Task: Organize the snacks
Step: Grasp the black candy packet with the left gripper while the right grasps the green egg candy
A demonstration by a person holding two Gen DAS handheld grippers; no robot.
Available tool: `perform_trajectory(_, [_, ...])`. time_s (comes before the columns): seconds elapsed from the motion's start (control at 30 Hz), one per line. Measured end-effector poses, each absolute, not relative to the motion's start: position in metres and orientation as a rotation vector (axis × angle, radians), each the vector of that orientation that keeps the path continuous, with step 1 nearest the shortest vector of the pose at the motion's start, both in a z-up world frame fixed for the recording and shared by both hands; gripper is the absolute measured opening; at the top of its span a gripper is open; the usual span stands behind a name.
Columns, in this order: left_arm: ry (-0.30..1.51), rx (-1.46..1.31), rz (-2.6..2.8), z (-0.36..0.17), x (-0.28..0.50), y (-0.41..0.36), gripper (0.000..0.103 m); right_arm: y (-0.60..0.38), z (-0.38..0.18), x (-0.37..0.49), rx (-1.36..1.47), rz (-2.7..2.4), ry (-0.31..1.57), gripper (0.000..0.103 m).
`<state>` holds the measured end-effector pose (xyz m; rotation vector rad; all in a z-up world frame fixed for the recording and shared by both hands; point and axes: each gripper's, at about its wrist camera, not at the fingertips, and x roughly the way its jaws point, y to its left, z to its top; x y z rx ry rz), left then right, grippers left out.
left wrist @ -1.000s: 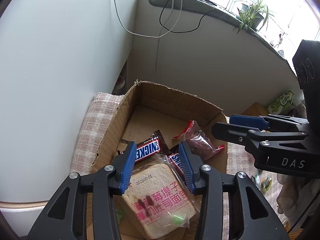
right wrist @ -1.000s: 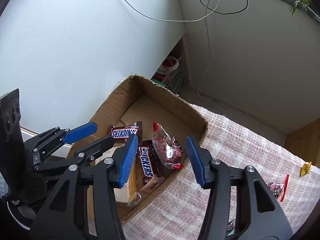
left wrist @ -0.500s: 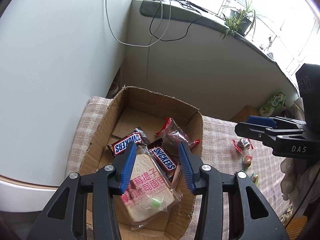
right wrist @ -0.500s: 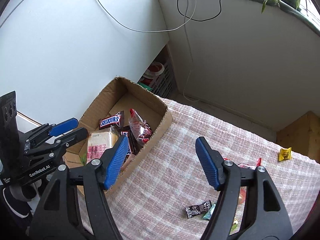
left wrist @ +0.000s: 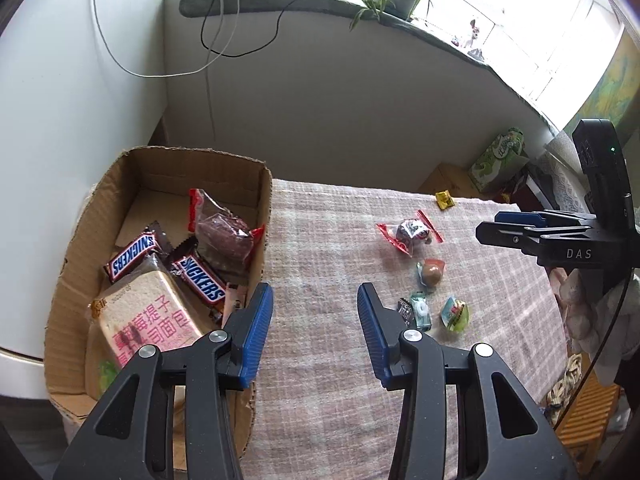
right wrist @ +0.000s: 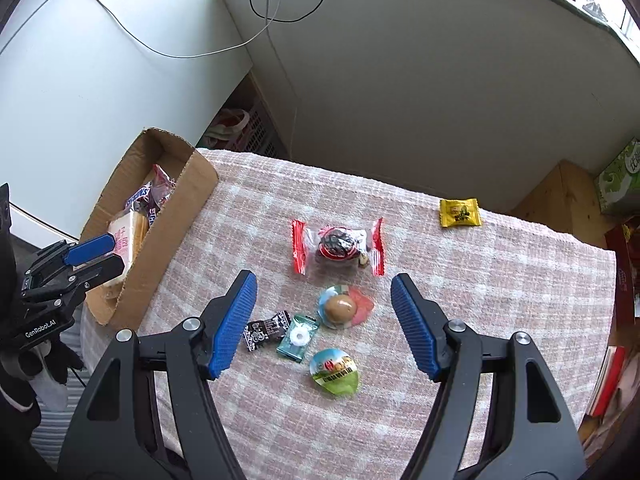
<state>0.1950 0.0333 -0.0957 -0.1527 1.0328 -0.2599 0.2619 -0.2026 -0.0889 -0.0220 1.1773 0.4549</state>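
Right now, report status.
Both tongs, left and right, open, empty. Six snacks loose on cloth; box part-filled. Nothing blocking.

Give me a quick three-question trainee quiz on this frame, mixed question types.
1. True or false: the right gripper is shut on a snack.
2. Which loose snack lies farthest from the cardboard box? A) black candy B) yellow packet C) mint candy
3. Fill in: the two bars in the box, beside the toast packet, read ____.

Key
1. False: both it and the left gripper are open and empty.
2. B
3. Snickers
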Motion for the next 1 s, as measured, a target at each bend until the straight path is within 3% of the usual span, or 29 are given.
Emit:
perform_trajectory(0.47, [1.131, 0.059, -0.495, -0.138, 0.185, -0.056, 0.04, -0.206, -0.128, 0.192, -0.174, 0.571, 1.128, 0.071])
perform_trajectory(0.6, [1.169, 0.123, -0.522, -0.156, 0.187, -0.072, 0.038, -0.205, -0.144, 0.189, -0.188, 0.587, 1.159, 0.064])
perform_trajectory(1.0, [1.198, 0.226, -0.53, -0.18, 0.197, -0.086, 0.034, -0.203, -0.171, 0.2, -0.185, 0.593, 1.196, 0.064])
